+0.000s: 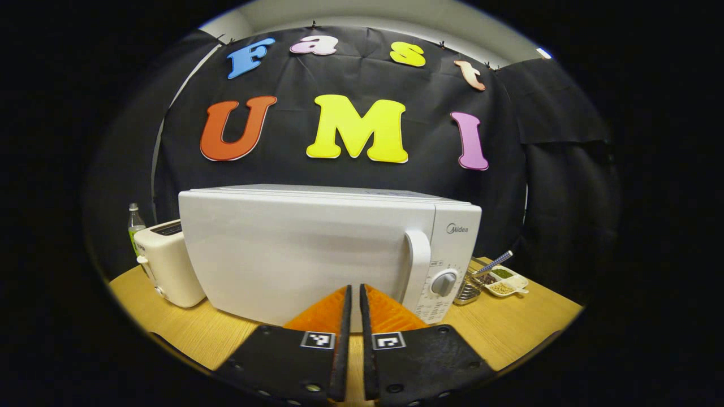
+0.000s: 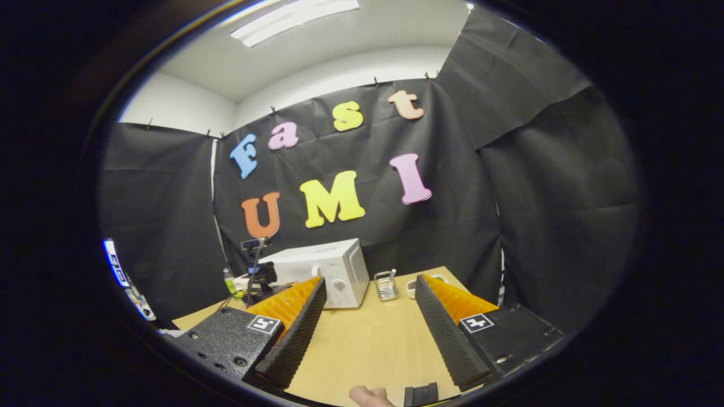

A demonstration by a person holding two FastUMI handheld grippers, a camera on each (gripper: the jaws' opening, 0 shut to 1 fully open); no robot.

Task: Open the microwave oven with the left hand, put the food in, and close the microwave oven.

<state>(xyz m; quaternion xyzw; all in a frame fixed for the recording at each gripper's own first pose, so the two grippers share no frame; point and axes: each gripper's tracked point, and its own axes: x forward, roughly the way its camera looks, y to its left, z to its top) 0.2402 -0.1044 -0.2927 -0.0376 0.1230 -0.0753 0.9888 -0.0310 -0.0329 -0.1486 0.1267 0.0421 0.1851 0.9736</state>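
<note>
- Nearest the camera in the left gripper view, the left gripper (image 1: pixel 354 294) has its fingers clenched together on nothing, aimed at the door of the microwave oven (image 1: pixel 317 251).
- On the surface (image 2: pixel 367 345), the right gripper (image 2: pixel 370 291) has its fingers spread wide and empty.
- Judging by this, nothing is done yet: the door is closed, its handle (image 1: pixel 417 265) untouched.
- Beside the oven, a divided dish (image 1: pixel 506 281) holds beans or seeds in separate compartments, perhaps the food; a wire holder (image 1: pixel 468 288) stands next to it.
- Farther left stand a toaster (image 1: pixel 167 263) and a bottle (image 1: pixel 134 223).
</note>
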